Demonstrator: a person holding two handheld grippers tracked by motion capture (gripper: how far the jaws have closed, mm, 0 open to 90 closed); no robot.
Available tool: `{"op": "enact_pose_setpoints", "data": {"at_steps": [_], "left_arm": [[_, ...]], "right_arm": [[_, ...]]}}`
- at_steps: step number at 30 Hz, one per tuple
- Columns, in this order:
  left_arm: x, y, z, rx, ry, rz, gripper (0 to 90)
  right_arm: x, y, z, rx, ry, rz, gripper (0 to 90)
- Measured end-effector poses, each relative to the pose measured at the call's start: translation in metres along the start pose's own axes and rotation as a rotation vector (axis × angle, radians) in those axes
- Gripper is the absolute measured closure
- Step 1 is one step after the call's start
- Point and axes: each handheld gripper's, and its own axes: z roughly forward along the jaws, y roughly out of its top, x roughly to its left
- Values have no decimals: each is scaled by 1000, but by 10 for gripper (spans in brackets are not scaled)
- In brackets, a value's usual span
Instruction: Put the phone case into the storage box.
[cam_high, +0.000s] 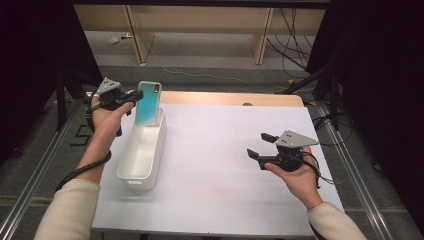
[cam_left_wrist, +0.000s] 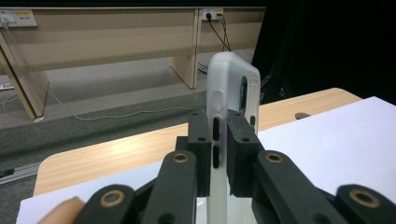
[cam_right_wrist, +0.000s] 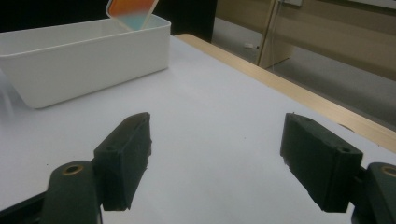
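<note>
A phone (cam_high: 148, 102) in a clear case with a teal back stands upright, its lower end down inside the far end of a white bin (cam_high: 141, 156). My left gripper (cam_high: 136, 96) is shut on the phone's edge. Seen from the left gripper view, the pads (cam_left_wrist: 201, 140) press both faces of the phone (cam_left_wrist: 229, 93). Over the white table cover at the right, my right gripper (cam_high: 259, 145) is held open with nothing between its fingers. The right gripper view has that gripper (cam_right_wrist: 217, 161) above bare cover, with the bin (cam_right_wrist: 79, 60) and the phone's bottom end (cam_right_wrist: 130, 14) farther off.
The white cover (cam_high: 225, 165) lies over a wooden table (cam_high: 235, 98) whose far edge stays bare. Cables trail on the grey floor beyond, before wooden furniture legs (cam_high: 262, 42). Metal rails (cam_high: 35, 175) run along both sides of the table.
</note>
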Motion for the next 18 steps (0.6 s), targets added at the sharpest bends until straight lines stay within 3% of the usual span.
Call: {"op": "enact_pose_setpoints", "data": {"at_steps": [18], "left_arm": [[2, -3, 6, 15, 7, 5, 817]], "right_arm": [[-1, 0, -1, 12, 3, 1, 259]]}}
